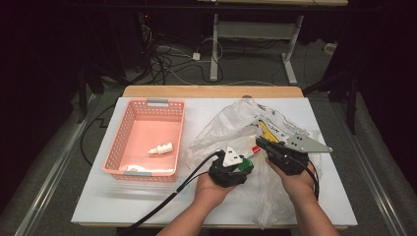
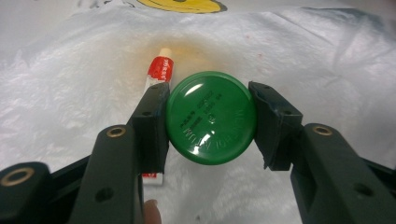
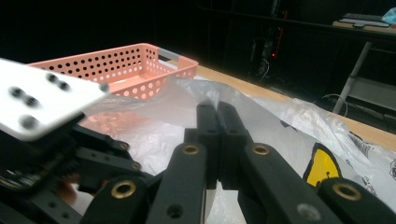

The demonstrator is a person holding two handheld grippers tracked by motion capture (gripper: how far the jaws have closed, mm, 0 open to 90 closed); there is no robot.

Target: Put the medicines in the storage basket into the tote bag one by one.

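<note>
My left gripper (image 1: 244, 165) is shut on a round green lid (image 2: 211, 116), one jaw pressing each side of it, over a crumpled clear plastic bag (image 1: 231, 123). I cannot see what lies under the lid. A small red and white tube (image 2: 160, 70) lies on the bag just beyond the left jaw; it is also in the high view (image 1: 255, 150). Right of it, my right gripper (image 1: 259, 141) has its jaws together (image 3: 217, 109), pinching the bag's film (image 3: 289, 121), which rises to the jaw tips.
A pink perforated basket (image 1: 147, 104) stands at the table's left with a small white bottle (image 1: 161, 148) inside. Its rim (image 3: 140, 60) is beyond the bag in the right gripper view. The bag carries a yellow print (image 1: 265, 129). Cables trail toward the front edge.
</note>
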